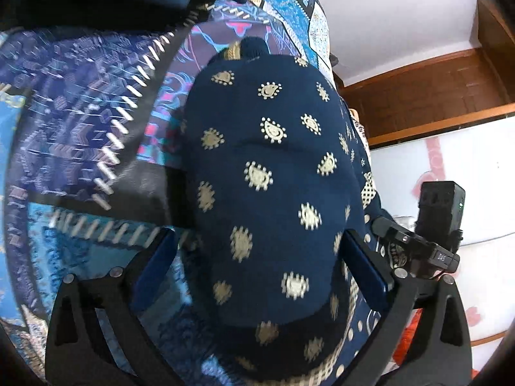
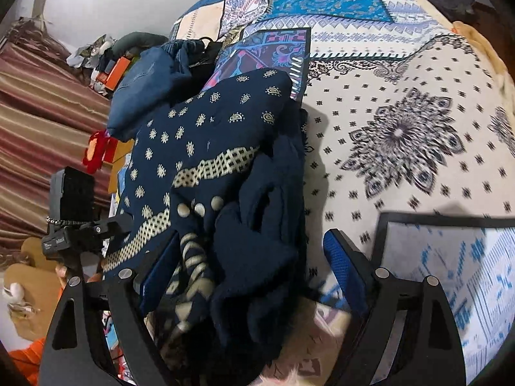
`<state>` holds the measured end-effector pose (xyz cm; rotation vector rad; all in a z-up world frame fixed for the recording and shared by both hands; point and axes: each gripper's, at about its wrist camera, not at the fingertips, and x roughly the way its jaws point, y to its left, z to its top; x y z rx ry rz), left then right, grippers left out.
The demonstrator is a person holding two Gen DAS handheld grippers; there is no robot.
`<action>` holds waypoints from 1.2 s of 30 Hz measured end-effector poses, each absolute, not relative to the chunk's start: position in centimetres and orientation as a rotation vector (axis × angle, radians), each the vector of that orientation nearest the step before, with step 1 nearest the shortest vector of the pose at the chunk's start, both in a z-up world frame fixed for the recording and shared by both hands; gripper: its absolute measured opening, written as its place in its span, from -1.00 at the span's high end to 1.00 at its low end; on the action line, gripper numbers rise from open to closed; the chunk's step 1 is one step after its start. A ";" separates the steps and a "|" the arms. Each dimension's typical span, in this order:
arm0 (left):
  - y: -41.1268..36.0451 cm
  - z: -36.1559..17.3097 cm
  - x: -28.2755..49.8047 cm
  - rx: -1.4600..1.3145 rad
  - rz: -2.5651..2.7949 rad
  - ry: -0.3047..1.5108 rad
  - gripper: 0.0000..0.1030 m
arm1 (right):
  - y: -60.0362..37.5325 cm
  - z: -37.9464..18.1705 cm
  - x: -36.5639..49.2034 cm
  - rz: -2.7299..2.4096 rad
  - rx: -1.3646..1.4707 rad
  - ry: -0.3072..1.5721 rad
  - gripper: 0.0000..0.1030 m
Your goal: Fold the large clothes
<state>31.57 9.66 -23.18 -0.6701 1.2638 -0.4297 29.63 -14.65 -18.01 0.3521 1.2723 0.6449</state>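
Two hand-held grippers reach over a bed spread with a patchwork bedcover (image 2: 402, 103); each one stands with its jaws wide apart, pads clear of the cloth. No earlier view is given, so only their present stance can be told.

From the left wrist view, the left hand-held gripper (image 1: 257, 267) straddles a folded navy garment (image 1: 273, 167) printed with gold paisley motifs; the cloth bulges up between the blue pads, the right pad just beside its edge, the left pad apart from it over the blue part of the bedcover (image 1: 80, 128); whether the right pad actually touches the cloth I cannot tell. A black camera block (image 1: 441, 206) of the other gripper shows at the right, before a white wall and a brown wooden frame (image 1: 428, 90).

From the right wrist view, the right hand-held gripper (image 2: 254, 263) points down at the same navy garment (image 2: 206, 135), which lies heaped at the left side of the bed, a gold lattice band (image 2: 219, 160) running across it and plain dark folds bunched toward the camera; the left pad sits close against the cloth, the right pad well clear over the cream, flower-printed part of the bedcover. Behind the garment lies a blue denim piece (image 2: 148, 87); beyond the bed's edge hang striped maroon curtains (image 2: 38, 122), with an orange box (image 2: 116, 70) among clutter.
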 end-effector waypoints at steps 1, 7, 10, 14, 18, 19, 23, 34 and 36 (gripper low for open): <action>9.3 -23.1 31.8 -0.660 -0.432 1.263 -0.98 | -14.4 -18.1 30.1 0.647 0.349 1.282 -0.71; 8.3 -23.1 33.0 -0.634 -0.448 1.279 -0.98 | -11.8 -19.3 32.6 0.686 0.254 1.379 -0.81; 8.2 -23.1 33.2 -0.650 -0.461 1.276 -0.91 | -11.4 -19.6 33.2 0.685 0.280 1.414 -0.79; 8.7 -22.3 32.5 -0.611 -0.466 1.239 -0.52 | -11.4 -19.7 32.8 0.727 0.356 1.443 -0.18; 9.3 -20.8 31.2 -0.575 -0.470 1.216 -0.33 | -11.9 -18.7 31.2 0.729 0.369 1.403 0.26; 9.2 -20.0 30.8 -0.556 -0.476 1.203 -0.30 | -12.0 -18.3 30.9 0.732 0.373 1.396 0.36; 9.5 -16.9 29.6 -0.533 -0.513 1.144 -0.11 | -11.8 -14.6 29.4 0.771 0.341 1.306 0.53; 13.3 -2.9 29.0 -0.416 -0.535 0.872 0.00 | -9.0 -4.2 29.2 0.822 0.254 1.006 0.54; 13.7 -0.3 29.9 -0.374 -0.530 0.832 0.01 | -8.1 -2.8 30.0 0.827 0.262 0.957 0.54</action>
